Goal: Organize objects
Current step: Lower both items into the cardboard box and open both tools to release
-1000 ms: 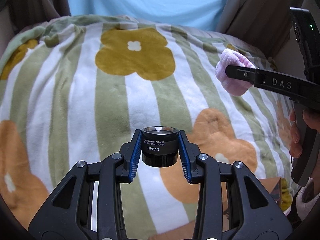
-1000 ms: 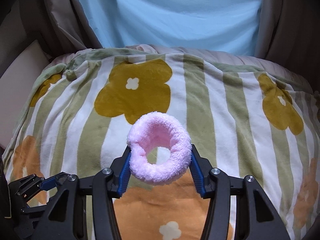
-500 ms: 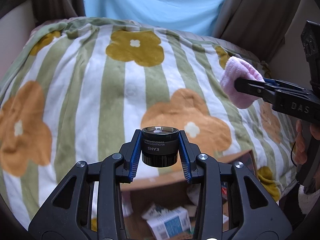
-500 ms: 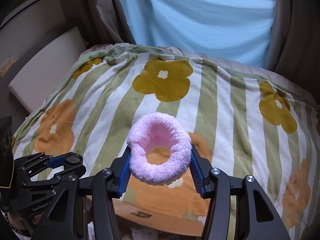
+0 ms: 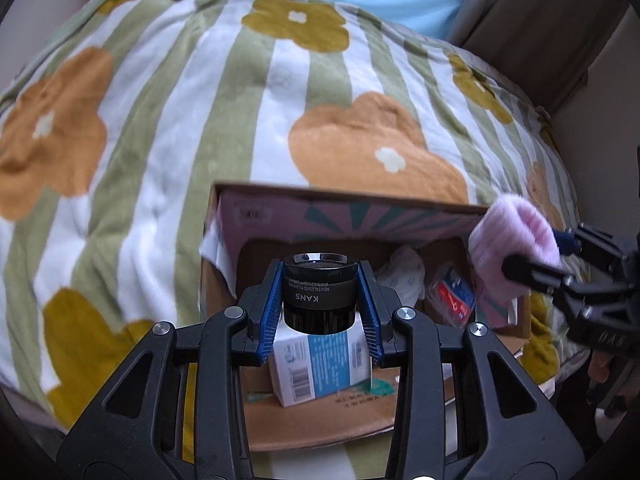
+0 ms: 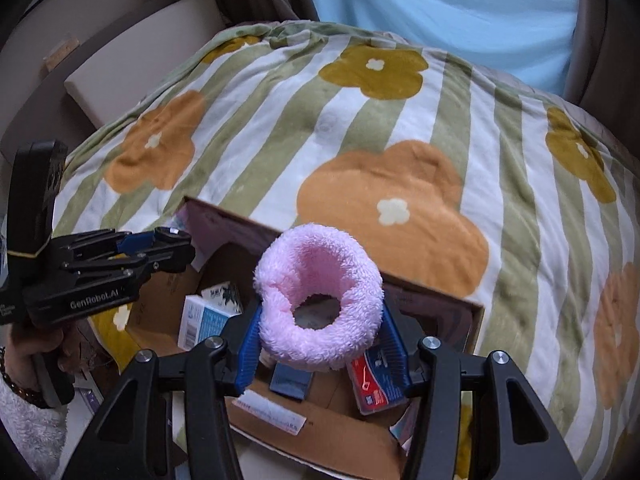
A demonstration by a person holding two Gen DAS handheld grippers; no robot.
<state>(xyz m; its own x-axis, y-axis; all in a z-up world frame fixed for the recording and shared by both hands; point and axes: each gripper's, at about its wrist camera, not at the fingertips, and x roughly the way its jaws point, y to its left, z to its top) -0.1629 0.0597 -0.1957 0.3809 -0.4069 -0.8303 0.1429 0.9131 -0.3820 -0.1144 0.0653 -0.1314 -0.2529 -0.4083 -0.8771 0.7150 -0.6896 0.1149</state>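
The left hand-held gripper (image 5: 320, 300) is clenched on a small black cream jar (image 5: 319, 292), its blue pads pressed flat on the jar's sides, the jar upright. The right hand-held gripper (image 6: 320, 340) grasps a fluffy pink band (image 6: 318, 300) by its outer sides, the ring squashed a little between the pads. Both hang over an open cardboard box (image 5: 348, 196) that sits on the bed, against a striped flower blanket (image 5: 160, 120).

The step in hand looks like dropping both things into the box. To do it well, I would bring each gripper down inside the walls before letting go, so the jar lands on its base and does not tumble. The jar is hard and likely heavy for its size; a low release suits it. The band is soft and will fall without harm, though its pile may cling to the pads.

The box is already partly full: a white and blue carton (image 5: 320, 364) lies right beneath the jar, a red and blue packet (image 6: 374, 380) beneath the band, and a white crumpled wrapper (image 5: 402, 272) near the far wall. The jar could tip off the carton, so bare cardboard beside it seems the better spot. The two grippers are near each other and could knock together
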